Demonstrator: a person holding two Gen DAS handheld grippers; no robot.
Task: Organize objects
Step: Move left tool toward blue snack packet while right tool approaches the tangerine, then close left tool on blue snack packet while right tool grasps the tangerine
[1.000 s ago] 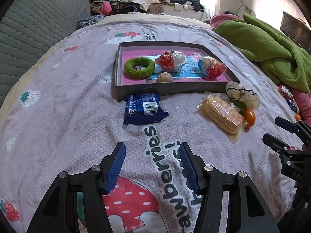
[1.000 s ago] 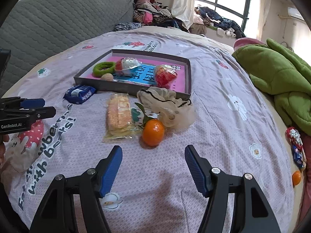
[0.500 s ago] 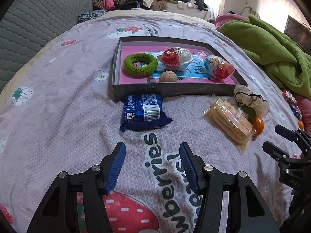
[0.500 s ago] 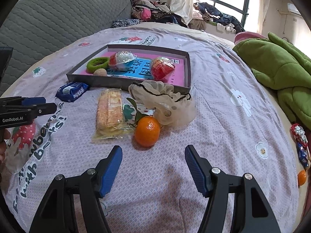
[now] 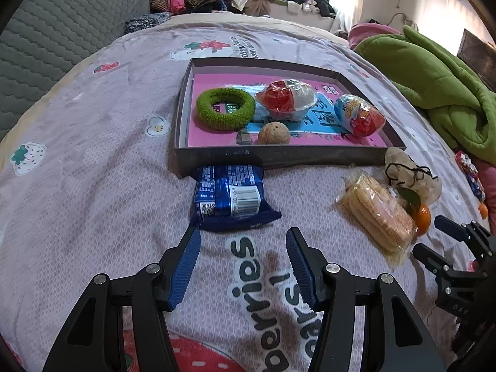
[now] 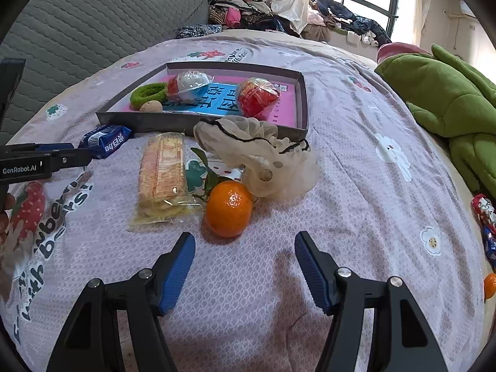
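- The left gripper [image 5: 243, 249] has its fingers [image 5: 189, 249] spread and empty, pointing down at the blue snack packet [image 5: 231, 197] just ahead; the gap looks about as wide as the packet, which suits closing on it.
- The right gripper [image 6: 245, 255] is likewise spread and holds nothing, lined up on the orange [image 6: 228, 208], probably its next pick.
- Beside the orange lie a clear cracker pack [image 6: 162, 170] and a beige mesh pouch [image 6: 257, 152], all loose on the bed [image 6: 356, 186].
- Beyond them the shallow box [image 5: 183, 108] already holds a green ring [image 5: 225, 108], two wrapped eggs and a small brown ball, so it seems to be the collecting place.
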